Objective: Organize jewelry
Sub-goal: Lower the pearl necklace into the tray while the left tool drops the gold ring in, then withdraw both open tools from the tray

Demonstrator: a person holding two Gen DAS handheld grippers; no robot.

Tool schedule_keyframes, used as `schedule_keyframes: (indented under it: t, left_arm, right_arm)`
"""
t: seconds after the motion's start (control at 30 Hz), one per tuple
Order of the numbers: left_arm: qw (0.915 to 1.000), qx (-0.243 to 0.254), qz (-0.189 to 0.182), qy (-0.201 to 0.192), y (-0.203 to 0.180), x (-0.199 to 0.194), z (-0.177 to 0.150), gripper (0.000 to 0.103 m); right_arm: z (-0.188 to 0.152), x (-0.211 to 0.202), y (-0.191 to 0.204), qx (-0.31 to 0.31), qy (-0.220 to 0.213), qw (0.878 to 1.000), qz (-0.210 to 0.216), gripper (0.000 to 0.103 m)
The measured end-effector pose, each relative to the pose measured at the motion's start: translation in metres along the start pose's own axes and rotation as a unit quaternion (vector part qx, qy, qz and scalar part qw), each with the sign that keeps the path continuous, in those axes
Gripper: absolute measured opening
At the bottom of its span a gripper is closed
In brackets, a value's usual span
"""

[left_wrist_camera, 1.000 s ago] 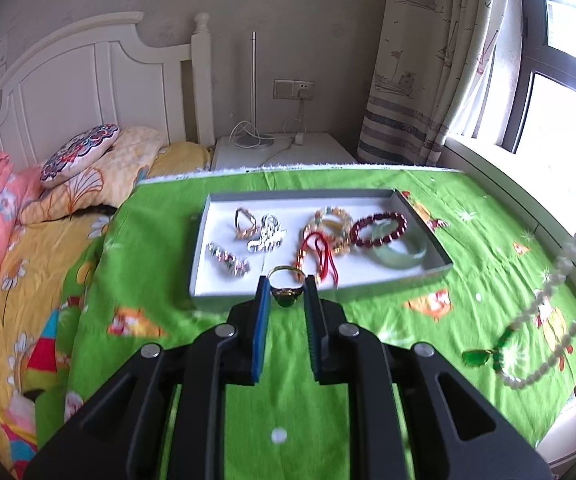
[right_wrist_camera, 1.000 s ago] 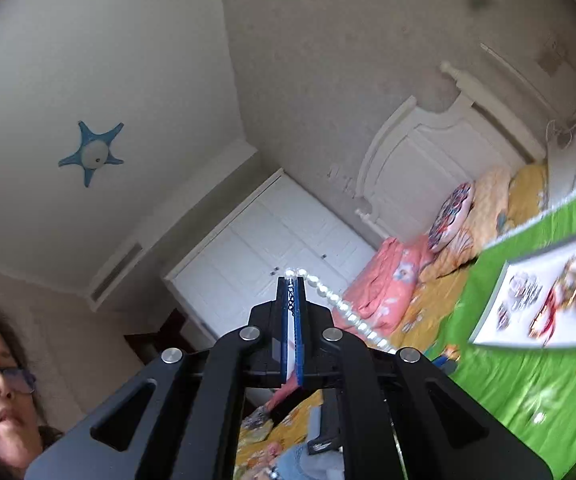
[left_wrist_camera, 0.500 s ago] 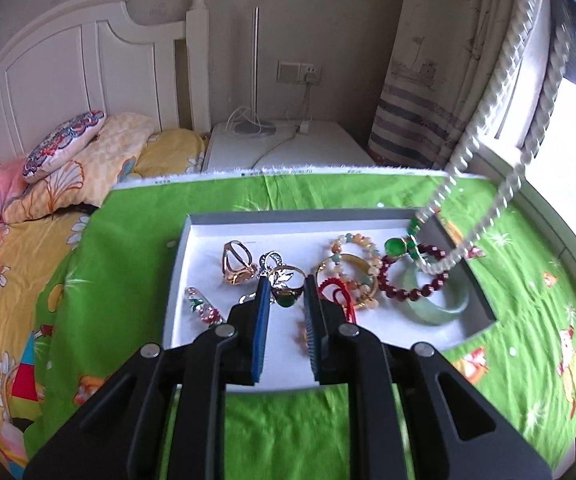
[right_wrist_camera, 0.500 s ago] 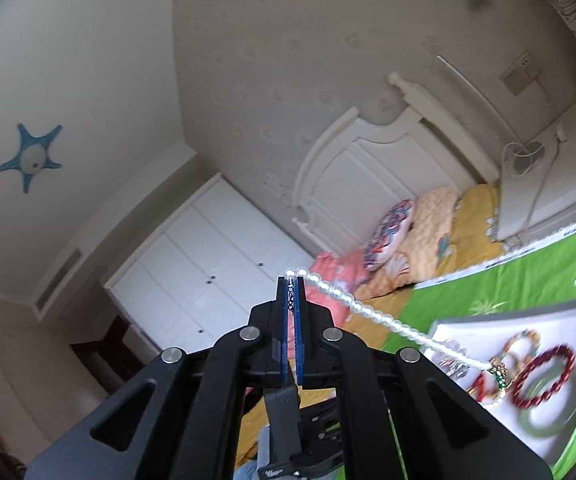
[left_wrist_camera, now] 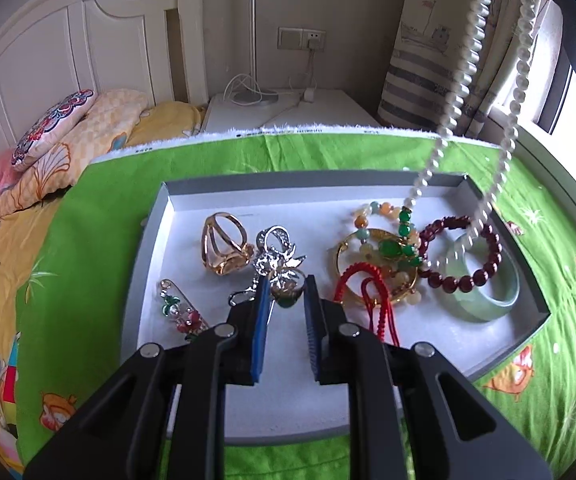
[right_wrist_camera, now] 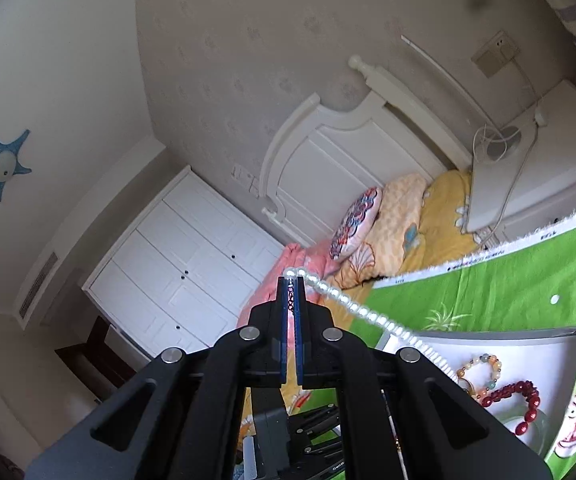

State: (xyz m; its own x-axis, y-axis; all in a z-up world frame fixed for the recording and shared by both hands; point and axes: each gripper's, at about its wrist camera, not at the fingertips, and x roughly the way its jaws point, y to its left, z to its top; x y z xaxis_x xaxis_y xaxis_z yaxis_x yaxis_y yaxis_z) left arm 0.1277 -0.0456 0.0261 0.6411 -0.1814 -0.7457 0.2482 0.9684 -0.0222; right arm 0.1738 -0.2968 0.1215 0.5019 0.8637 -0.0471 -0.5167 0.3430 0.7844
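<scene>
A grey tray (left_wrist_camera: 156, 240) with a white floor lies on the green cloth (left_wrist_camera: 88, 220). My left gripper (left_wrist_camera: 286, 294) hangs low over it, jaws opening. A gold ring with a green stone (left_wrist_camera: 286, 300) sits between the blue pads, on a silver brooch (left_wrist_camera: 278, 250); the pads no longer seem to press it. My right gripper (right_wrist_camera: 292, 284) is shut on a pearl necklace (right_wrist_camera: 351, 304). The pearl strands (left_wrist_camera: 457, 92) hang into the tray, and the green pendant (left_wrist_camera: 393, 249) rests on a beaded bracelet. The right gripper is hidden in the left wrist view.
Also in the tray are a large gold ring (left_wrist_camera: 224, 244), a flowered pin (left_wrist_camera: 180, 308), a red cord (left_wrist_camera: 371, 292), a dark red bead bracelet (left_wrist_camera: 461, 280) and a jade bangle (left_wrist_camera: 483, 300). Pillows (left_wrist_camera: 60, 124) lie left, a white nightstand (left_wrist_camera: 288, 112) behind, a curtain (left_wrist_camera: 427, 60) right.
Both grippers moved over the tray and came lower. The necklace swung from the bed's right side into the tray, its pendant landing on the bracelets. The left jaws widened slightly around the ring.
</scene>
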Motion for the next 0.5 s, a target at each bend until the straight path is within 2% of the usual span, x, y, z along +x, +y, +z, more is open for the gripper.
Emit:
schedule_keyframes:
  t: [0.07,0.1,0.17,0.33,0.43,0.47,0.5]
  left_arm:
    - [0.9999,0.006,0.014,-0.003,0.000,0.001,-0.002,0.055]
    - [0.9997,0.008,0.020,-0.006,-0.001,0.001,-0.003,0.060]
    - [0.9996,0.013,0.022,-0.008,-0.001,0.001,-0.004,0.062]
    - [0.9998,0.009,0.018,-0.007,0.001,0.002,-0.006,0.065]
    - [0.9998,-0.003,0.015,-0.014,0.004,-0.003,-0.008,0.068]
    - [0.9997,-0.009,0.015,-0.017,0.007,-0.006,-0.009,0.069]
    - [0.9996,-0.013,0.014,-0.021,0.008,-0.009,-0.009,0.070]
  right_arm:
    - [-0.004,0.007,-0.004,0.000,0.008,1.000,0.003,0.003]
    - [-0.007,0.009,-0.006,0.000,0.011,1.000,0.002,0.003]
    - [-0.013,0.013,-0.015,-0.007,0.022,1.000,-0.017,0.003]
    - [-0.032,0.020,-0.043,-0.041,0.071,0.989,-0.125,0.003]
    - [-0.042,0.021,-0.063,-0.061,0.107,0.971,-0.203,0.003]
    - [-0.046,0.022,-0.071,-0.070,0.125,0.961,-0.239,0.003]
    - [-0.050,0.022,-0.077,-0.074,0.135,0.955,-0.255,0.003]
